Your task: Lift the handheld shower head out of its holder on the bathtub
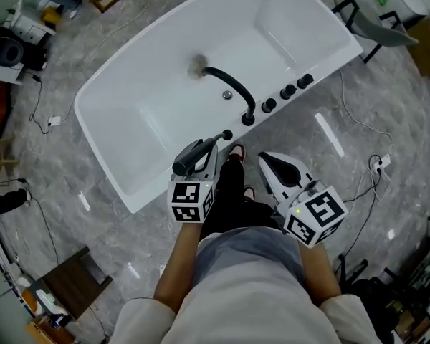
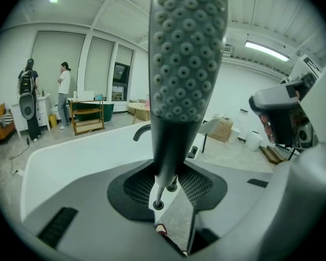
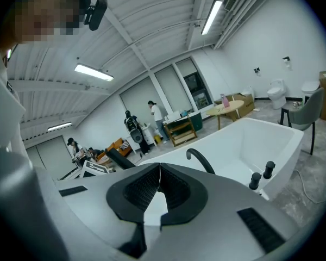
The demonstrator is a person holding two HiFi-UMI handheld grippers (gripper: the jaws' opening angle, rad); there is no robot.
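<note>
The dark grey handheld shower head (image 1: 189, 158) is held by my left gripper (image 1: 212, 147), just in front of the near rim of the white bathtub (image 1: 122, 185). In the left gripper view the shower head (image 2: 187, 53) stands upright with its nozzle face toward the camera. The left gripper (image 2: 167, 185) is shut on the narrow handle, and a thin black end hangs below the grip. A small black holder (image 1: 227, 135) sits on the tub rim close to the handle's end. My right gripper (image 1: 268, 159) hovers to the right over the floor; its jaws (image 3: 159, 166) are shut with nothing between them.
A black curved spout (image 1: 231, 89) and a row of black knobs (image 1: 287, 92) stand on the tub's near rim. A grey chair (image 1: 384, 27) is beyond the tub's right end. Cables (image 1: 358, 124) run over the marble floor. People (image 2: 63, 94) stand by a shelf cart (image 2: 88, 117) far off.
</note>
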